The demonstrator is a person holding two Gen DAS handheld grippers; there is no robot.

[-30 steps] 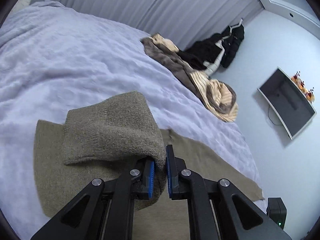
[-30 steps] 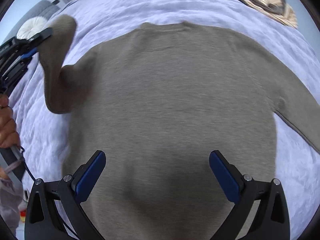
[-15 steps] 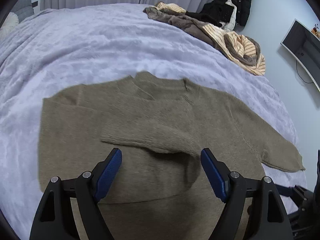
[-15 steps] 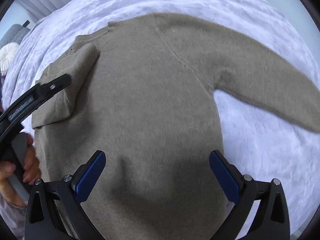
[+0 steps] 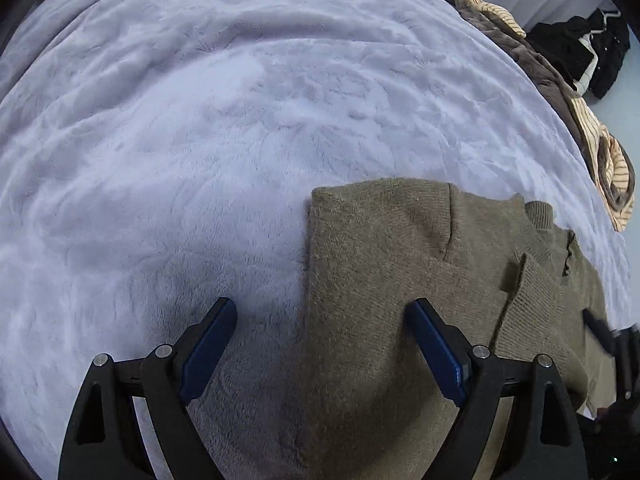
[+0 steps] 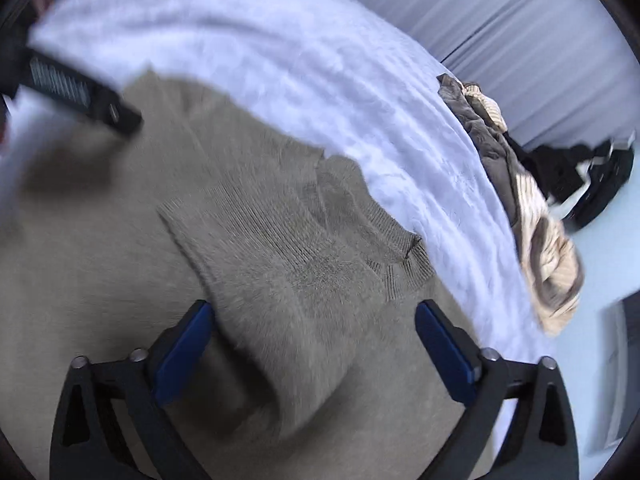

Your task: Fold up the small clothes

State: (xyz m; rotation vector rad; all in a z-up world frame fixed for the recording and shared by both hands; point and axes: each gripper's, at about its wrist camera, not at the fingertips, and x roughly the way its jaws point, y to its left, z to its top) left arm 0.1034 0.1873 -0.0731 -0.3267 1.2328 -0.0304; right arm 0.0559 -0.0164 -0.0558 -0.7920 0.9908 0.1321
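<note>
An olive-brown knit sweater lies flat on the lilac bedspread; one sleeve is folded across its chest, its cuff near the neckline. My left gripper is open and empty, low over the sweater's left folded edge. My right gripper is open and empty, low over the folded sleeve below the collar. The left gripper's finger shows blurred at the upper left of the right wrist view. The sweater's hem is out of view.
A pile of brown and striped clothes lies along the bed's far right edge, also in the right wrist view. Black garments hang beyond it by grey curtains. The bedspread stretches far and left.
My left gripper let go of the sleeve, leaving it folded across the sweater, then swung left to the sweater's side edge. My right gripper moved up from the lower body toward the collar.
</note>
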